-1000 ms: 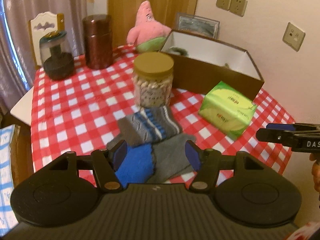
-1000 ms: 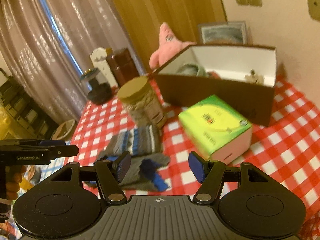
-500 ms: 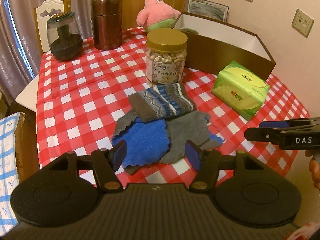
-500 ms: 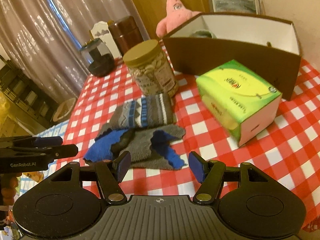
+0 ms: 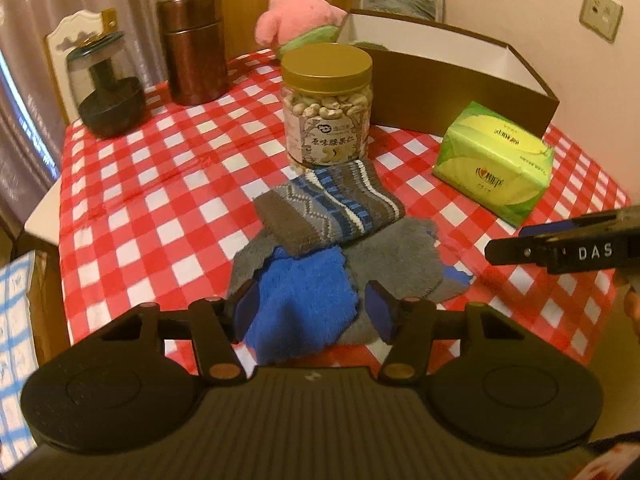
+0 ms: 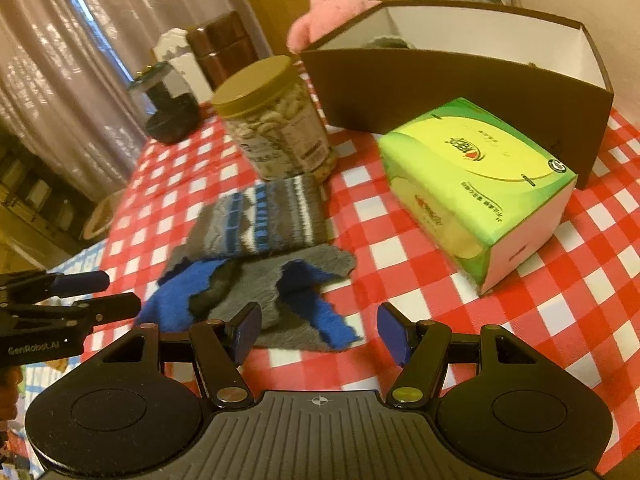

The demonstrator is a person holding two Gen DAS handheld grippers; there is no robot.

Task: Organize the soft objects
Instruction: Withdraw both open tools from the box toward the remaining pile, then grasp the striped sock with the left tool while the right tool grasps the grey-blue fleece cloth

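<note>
A grey and blue fleece cloth (image 5: 308, 296) (image 6: 264, 292) lies crumpled on the red checked tablecloth near the front edge. A folded grey striped sock (image 5: 332, 208) (image 6: 264, 220) lies on its far part. My left gripper (image 5: 314, 312) is open, its pads either side of the cloth's blue flap. My right gripper (image 6: 320, 330) is open, low over the cloth's near right corner. A pink starfish plush (image 5: 300, 20) (image 6: 332, 4) leans behind the open brown box (image 5: 460, 80) (image 6: 460, 88).
A nut jar (image 5: 326, 108) stands just behind the sock. A green tissue pack (image 5: 496, 160) (image 6: 476, 184) lies in front of the box. A brown canister (image 5: 192, 48) and a dark glass jar (image 5: 106, 88) stand at the far left. The wall is close on the right.
Both grippers have moved down and closer to the cloth. The left one now straddles the blue flap; the right one has come over the cloth's near corner. Both stay open.
</note>
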